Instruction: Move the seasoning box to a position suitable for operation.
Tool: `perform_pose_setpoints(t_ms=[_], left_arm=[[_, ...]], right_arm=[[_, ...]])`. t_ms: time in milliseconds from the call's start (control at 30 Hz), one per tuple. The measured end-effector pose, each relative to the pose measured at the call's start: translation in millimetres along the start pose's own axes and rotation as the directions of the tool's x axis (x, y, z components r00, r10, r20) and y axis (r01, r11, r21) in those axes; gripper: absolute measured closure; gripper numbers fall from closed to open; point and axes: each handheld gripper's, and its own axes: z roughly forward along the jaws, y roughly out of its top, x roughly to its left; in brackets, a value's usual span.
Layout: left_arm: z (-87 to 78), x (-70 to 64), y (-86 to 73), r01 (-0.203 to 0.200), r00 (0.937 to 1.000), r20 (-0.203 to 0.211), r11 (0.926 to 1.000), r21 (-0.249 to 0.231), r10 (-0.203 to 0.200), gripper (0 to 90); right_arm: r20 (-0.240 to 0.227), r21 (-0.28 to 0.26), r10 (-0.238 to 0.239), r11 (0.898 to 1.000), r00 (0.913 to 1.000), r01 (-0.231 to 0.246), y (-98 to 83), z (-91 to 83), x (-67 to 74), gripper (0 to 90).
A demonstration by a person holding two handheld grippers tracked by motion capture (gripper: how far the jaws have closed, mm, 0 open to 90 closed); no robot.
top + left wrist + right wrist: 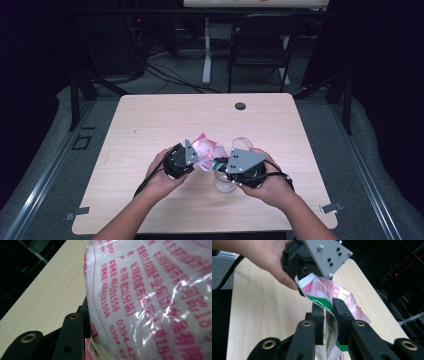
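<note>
Two grippers meet over the table's (150,115) near half, a printed bag (206,150) stretched between them above the wood. Right gripper (329,315) is clamped on the bag's green-edged end; left gripper (192,159) grasps the pink-lettered end. Just beside lies a clear plastic piece (226,184). Beyond the table stands a chair (260,42).

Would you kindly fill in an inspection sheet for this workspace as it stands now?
Surface: light wooden table, dark round grommet near the far edge.
Job's things: plastic bag with pink print, held above the table between both grippers.
Clutter: clear plastic container beneath the right hand.
Grippers: left gripper shut on the bag; right gripper has its jaws around the bag's green edge.
Cables: black cable trailing from the left gripper.
Surroundings: folding chair and floor cables beyond the table.
</note>
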Motion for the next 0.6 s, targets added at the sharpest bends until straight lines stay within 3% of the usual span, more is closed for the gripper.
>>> perform_pose_setpoints(t_ms=[167, 433, 600], left_arm=[[0.1, -0.1, 0.1, -0.009, 0.9999, -0.01, 1.0, -0.001, 0.009, 60.4], [-0.3, -0.6, 0.7, -0.021, 0.9995, -0.023, 0.9998, -0.002, 0.021, 60.4], [-1.2, -0.6, 0.5, -0.032, 0.9982, -0.05, 0.9994, -0.014, 0.032, 60.5]], right_arm=[[0.005, 0.008, -0.009, 1.0, 0.9999, 0.009, -0.7, 0.2, 0.4, 85.6], [-0.009, 0.019, 0.034, 0.999, 0.9994, -0.034, -0.5, -0.8, -0.7, 89.8], [0.001, -0.001, 0.071, 0.997, 0.9975, -0.071, -2.2, -0.2, -0.8, 90.0]])
